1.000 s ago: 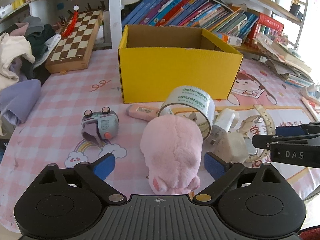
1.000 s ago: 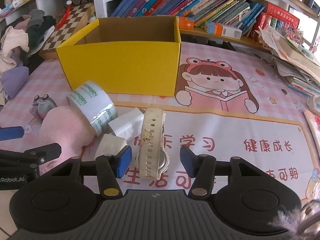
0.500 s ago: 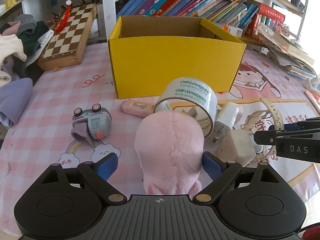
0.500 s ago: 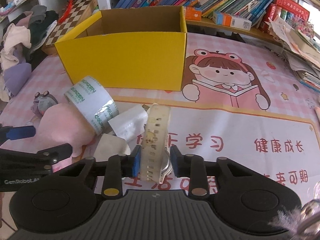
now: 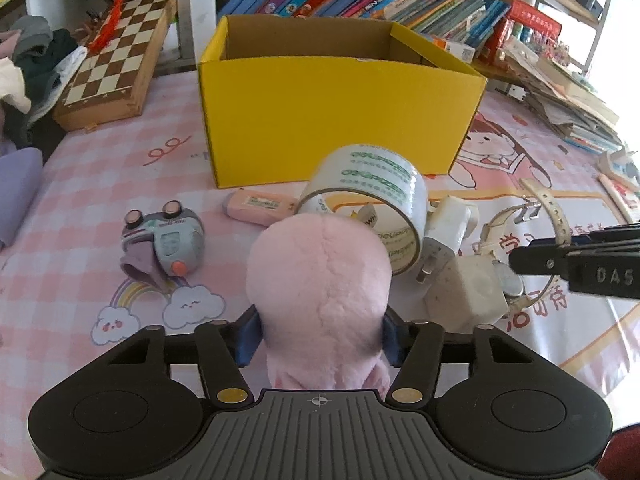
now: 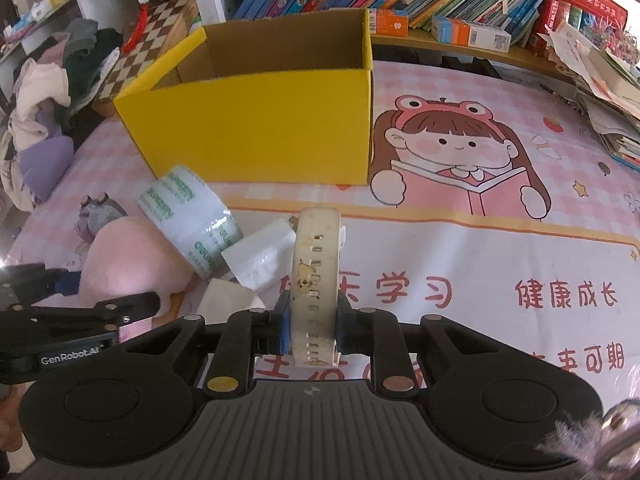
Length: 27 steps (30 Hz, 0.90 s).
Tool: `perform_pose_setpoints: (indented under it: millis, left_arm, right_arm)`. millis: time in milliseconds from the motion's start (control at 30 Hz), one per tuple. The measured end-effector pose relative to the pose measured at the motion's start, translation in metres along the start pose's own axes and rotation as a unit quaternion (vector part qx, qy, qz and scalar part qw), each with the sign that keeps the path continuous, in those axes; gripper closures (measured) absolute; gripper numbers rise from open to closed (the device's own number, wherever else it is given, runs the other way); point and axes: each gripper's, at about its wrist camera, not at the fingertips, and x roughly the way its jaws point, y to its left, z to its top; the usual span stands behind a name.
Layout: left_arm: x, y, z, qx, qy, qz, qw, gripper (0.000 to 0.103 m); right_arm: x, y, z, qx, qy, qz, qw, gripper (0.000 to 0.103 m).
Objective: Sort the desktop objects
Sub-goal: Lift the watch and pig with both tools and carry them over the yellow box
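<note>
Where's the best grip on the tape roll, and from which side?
Probably across its width, pads on the two flat faces, coming from above. The tape roll stands tilted on its edge, leaning on the pink plush toy, so the top of the ring is clear. The white charger crowds its right side and the yellow box stands close behind.

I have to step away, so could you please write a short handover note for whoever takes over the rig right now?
Left tool: jaws just closed, shut on the pink plush toy, still on the table.
Right tool: jaws just closed, shut on the white watch by its strap.
Yellow box: open; nothing seen inside.
Done: both grasps made.
Left: drop both in the box, then likely the tape roll, white charger, pink eraser and small toy camera.
</note>
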Motion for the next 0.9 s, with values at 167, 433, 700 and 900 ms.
perform_pose_setpoints:
  millis: [167,433,700,900]
  left_arm:
    - [-0.014,0.019,0.003,-0.034,-0.001,0.006,0.9994,0.051]
    - [-0.050,0.030,0.013,-0.053,-0.042,0.015,0.9976,0.052]
    - [-0.076,0.028,0.040,-0.053,-0.102,0.000,0.9934,0.052]
    - [-0.083,0.020,0.074,-0.028,-0.146,-0.012,0.9888,0.052]
  right_arm:
    - [-0.007,-0.010,0.008,0.022,-0.001,0.013,1.000,0.084]
    - [-0.030,-0.024,0.026,0.046,-0.023,0.032,0.998,0.084]
    - [-0.060,-0.019,0.053,0.019,-0.073,0.054,0.996,0.084]
    - [-0.077,-0.016,0.085,-0.010,-0.110,0.065,0.992,0.084]
